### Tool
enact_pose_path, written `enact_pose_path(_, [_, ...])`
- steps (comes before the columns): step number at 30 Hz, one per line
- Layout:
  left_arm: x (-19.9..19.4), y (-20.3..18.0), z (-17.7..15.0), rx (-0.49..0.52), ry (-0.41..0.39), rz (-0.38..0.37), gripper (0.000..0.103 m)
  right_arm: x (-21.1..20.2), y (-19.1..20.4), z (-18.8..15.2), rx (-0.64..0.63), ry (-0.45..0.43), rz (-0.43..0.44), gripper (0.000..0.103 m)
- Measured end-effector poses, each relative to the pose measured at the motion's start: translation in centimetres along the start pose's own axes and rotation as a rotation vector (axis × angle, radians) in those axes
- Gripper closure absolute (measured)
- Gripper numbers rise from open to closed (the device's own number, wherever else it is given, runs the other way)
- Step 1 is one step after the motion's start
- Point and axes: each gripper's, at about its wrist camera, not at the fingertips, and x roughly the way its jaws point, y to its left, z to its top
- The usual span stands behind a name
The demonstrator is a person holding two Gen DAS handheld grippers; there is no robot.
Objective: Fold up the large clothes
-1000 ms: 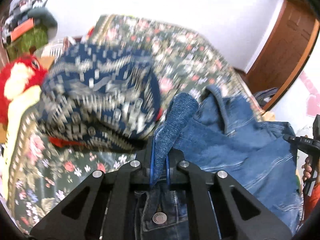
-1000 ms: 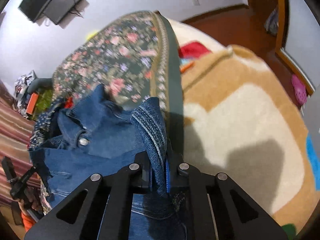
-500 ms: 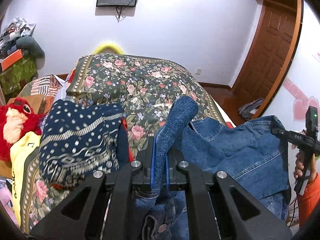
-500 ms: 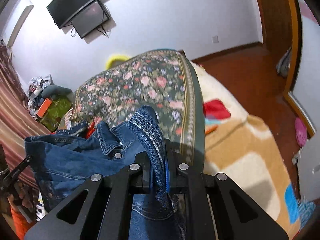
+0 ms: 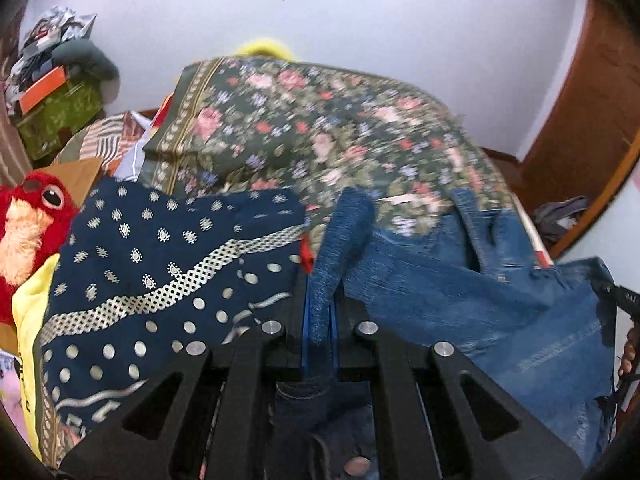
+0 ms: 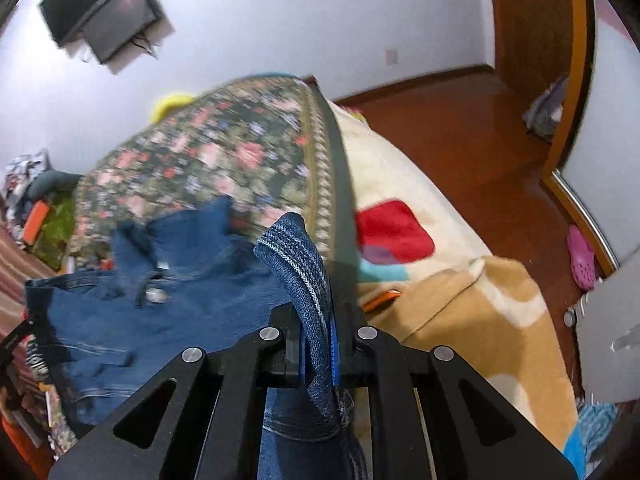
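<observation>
A blue denim jacket hangs stretched between my two grippers above a bed with a dark floral cover. My left gripper is shut on a fold of the denim jacket, which sticks up between its jaws. My right gripper is shut on another fold of the same jacket, whose collar and metal buttons show to its left. The floral cover lies behind the jacket.
A navy patterned cloth lies at the left of the bed beside a red plush toy. A tan and cream blanket covers the bed's right side. A wooden door and a cluttered corner pile flank the room.
Both grippers lifted with the jacket half a second ago, then tilted down again toward the bed. The jacket stays gripped and spread between them.
</observation>
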Motion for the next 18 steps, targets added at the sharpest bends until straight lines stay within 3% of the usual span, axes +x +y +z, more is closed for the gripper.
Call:
enact_pose_path(3, [1.5, 0.9, 0.0, -0.009, 0.001, 0.041, 0.096, 2.5, -1.4, -0.7, 0.040, 0.051, -0.013, 0.095])
enact_pose_path(8, [3.4, 2.1, -0.3, -0.037, 0.031, 0.034, 0.094, 4.6, -3.0, -2.0, 0.086, 0.104, -0.027, 0.093])
enact_pose_path(18, [0.9, 0.6, -0.7, 0.018, 0.059, 0.055, 0.091, 0.8, -1.3, -2.0, 0.002, 0.087, -0.102, 0.087])
